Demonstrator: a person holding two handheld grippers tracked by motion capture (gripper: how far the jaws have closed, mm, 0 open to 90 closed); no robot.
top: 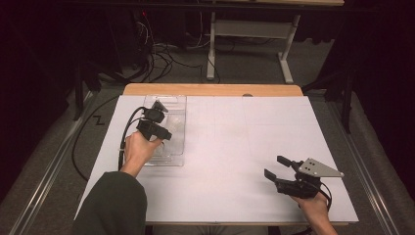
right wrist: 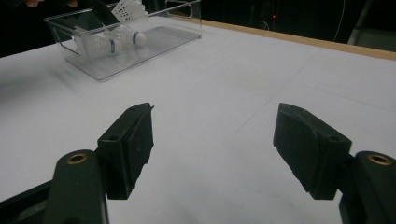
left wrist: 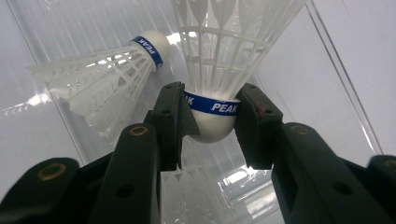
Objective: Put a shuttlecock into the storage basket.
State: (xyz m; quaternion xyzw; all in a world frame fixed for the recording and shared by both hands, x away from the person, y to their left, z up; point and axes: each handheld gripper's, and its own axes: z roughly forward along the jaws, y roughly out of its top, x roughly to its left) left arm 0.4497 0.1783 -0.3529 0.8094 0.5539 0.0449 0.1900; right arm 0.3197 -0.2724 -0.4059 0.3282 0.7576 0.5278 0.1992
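Note:
My left gripper [left wrist: 212,128] is shut on the white cork head of a shuttlecock [left wrist: 219,42] with a blue PEAK band, its feather skirt pointing away from me. It hangs inside a clear plastic bin [top: 164,162] at the table's left, where the left gripper [top: 164,120] reaches down. A second shuttlecock [left wrist: 107,74] lies on its side on the bin floor just left of the held one. My right gripper [top: 275,166] rests low at the front right of the table, open, with nothing between its jaws [right wrist: 212,144].
A white sheet [top: 235,142] covers the table, with a wooden edge [top: 210,89] at the far side. In the right gripper view the bin [right wrist: 100,70] stands far off to the left. Cables and a desk frame [top: 211,44] lie on the floor beyond.

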